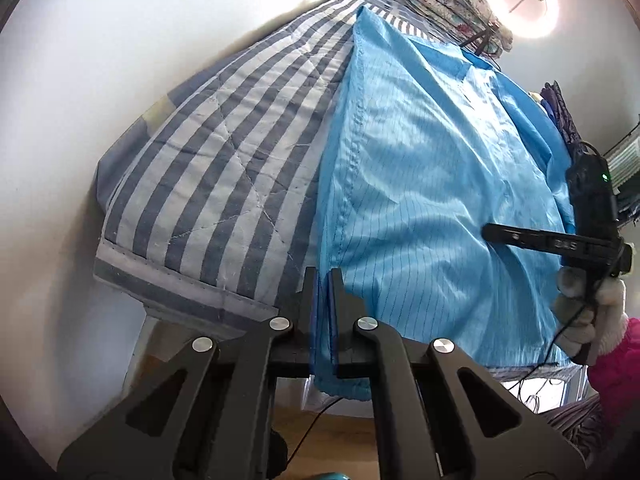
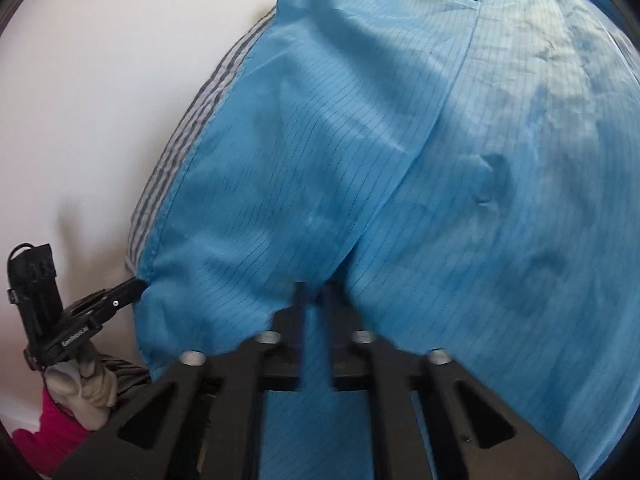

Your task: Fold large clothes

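Note:
A large light-blue garment with thin dark pinstripes (image 1: 432,168) lies spread over a blue-and-white striped quilt (image 1: 208,168). My left gripper (image 1: 324,276) is shut on the garment's near left edge, and blue cloth hangs down between its fingers. In the right wrist view the garment (image 2: 400,160) fills most of the frame, and my right gripper (image 2: 316,290) is shut on a pinched fold of it. The left gripper (image 2: 138,282) shows there at the garment's left corner. The right gripper (image 1: 490,234) lies across the cloth's right side, held by a gloved hand (image 1: 580,312).
A floral bundle (image 1: 440,0) and a ring light (image 1: 520,0) sit at the quilt's far end, with dark purple clothes (image 1: 560,112) at the right. A white wall (image 1: 80,100) runs along the left. Wooden floor (image 1: 340,432) and a cable lie below the near edge.

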`<control>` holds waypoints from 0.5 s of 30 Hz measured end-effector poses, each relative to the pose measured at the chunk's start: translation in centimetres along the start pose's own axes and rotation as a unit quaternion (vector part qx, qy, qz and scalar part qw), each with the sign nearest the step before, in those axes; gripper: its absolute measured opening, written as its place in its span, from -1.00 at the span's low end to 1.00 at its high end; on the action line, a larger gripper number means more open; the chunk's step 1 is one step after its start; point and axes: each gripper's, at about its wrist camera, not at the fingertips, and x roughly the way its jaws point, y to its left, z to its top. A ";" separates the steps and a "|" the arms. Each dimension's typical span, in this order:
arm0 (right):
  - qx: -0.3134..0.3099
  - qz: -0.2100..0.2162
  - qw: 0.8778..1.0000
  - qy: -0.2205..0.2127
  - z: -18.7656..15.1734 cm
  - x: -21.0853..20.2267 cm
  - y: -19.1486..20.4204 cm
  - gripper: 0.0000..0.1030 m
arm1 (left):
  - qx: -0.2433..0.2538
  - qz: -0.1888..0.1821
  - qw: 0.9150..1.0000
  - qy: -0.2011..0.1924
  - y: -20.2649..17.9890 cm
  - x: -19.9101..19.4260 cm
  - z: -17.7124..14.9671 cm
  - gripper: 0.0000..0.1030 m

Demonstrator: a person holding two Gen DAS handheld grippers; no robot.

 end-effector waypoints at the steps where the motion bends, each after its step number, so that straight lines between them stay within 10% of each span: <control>1: -0.008 -0.011 1.000 -0.002 -0.2 0.0 0.4 -0.99 | -0.001 -0.003 1.000 0.000 0.0 -0.2 -0.1 -0.95; 4: -0.027 -0.040 0.999 -0.001 -0.5 -0.5 1.0 -0.99 | -0.019 -0.015 1.000 -0.004 0.6 -0.9 -0.1 -0.86; 7: -0.037 -0.024 0.999 0.007 -1.2 -0.6 1.1 -0.99 | -0.033 -0.022 0.999 -0.006 1.0 -0.7 0.6 0.23; 8: -0.045 -0.033 0.998 0.007 -1.2 -0.5 1.4 -0.99 | -0.038 -0.024 0.999 -0.010 1.1 -0.7 0.8 0.26; 10: -0.068 -0.045 0.997 0.009 -1.5 -0.1 2.2 -0.99 | -0.043 -0.040 0.998 0.002 1.1 0.3 1.5 0.26; 15: -0.044 -0.024 0.999 0.015 -1.1 -0.3 1.7 -0.98 | -0.013 -0.001 1.000 0.020 0.4 1.5 1.5 -0.68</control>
